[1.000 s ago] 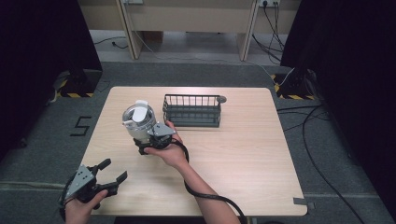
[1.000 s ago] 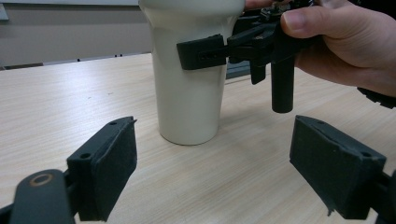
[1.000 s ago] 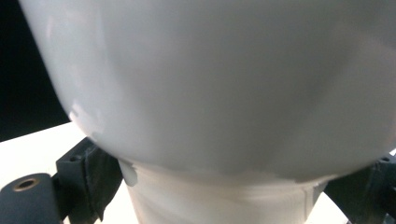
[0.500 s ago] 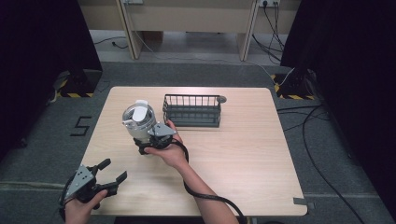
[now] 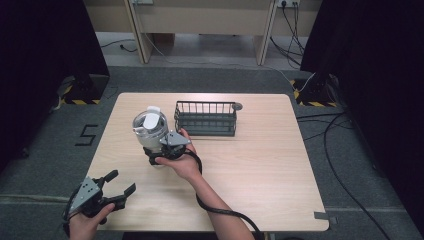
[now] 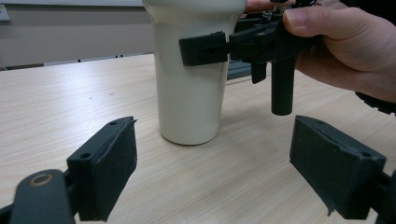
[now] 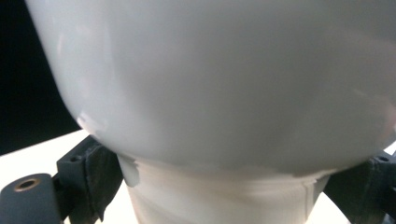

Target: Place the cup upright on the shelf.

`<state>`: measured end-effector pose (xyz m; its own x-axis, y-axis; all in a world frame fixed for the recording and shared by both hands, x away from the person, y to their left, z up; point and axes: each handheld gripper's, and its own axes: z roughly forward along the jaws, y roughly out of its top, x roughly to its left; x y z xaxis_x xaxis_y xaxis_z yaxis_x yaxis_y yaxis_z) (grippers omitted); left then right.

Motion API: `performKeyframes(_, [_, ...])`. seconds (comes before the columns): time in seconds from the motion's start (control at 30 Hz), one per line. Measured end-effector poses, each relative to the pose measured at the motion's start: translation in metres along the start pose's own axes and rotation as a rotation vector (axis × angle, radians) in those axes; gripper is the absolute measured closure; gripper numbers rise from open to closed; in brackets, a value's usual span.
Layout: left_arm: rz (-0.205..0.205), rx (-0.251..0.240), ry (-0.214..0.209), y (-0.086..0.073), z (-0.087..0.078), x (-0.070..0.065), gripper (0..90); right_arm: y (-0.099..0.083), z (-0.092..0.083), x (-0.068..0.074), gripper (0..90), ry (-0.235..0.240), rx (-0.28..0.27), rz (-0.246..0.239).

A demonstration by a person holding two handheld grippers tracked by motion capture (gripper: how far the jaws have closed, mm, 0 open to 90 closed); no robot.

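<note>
A white lidded cup (image 5: 150, 127) stands upright on the wooden table (image 5: 260, 165), left of centre. My right gripper (image 5: 156, 154) reaches in from the right and is shut on the cup's narrow lower body. In the right gripper view the cup (image 7: 210, 84) bulges out above the right gripper (image 7: 224, 196), whose pads (image 7: 88, 177) sit on either side of the stem. My left gripper (image 5: 122, 181) rests low at the table's front left corner, open. In its own view the left gripper (image 6: 219, 168) frames the cup (image 6: 189, 93), well short of it, with one of the right gripper's fingers (image 6: 205, 49) against the cup's side.
A dark wire basket (image 5: 206, 119) stands just right of the cup at the back of the table, with a small grey round object (image 5: 237, 106) at its far right corner. Cables (image 5: 345, 150) run over the floor to the right.
</note>
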<state>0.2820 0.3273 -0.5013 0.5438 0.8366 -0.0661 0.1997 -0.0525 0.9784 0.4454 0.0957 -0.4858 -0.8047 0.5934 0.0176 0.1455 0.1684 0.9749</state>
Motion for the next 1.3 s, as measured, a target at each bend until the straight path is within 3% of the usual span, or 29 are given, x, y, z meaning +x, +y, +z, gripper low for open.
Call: performKeyframes(1.3, [-0.004, -0.003, 0.0, 0.0, 0.001, -0.001, 14.4, 0.034, -0.038, -0.026, 10.8, -0.096, -0.073, 0.004])
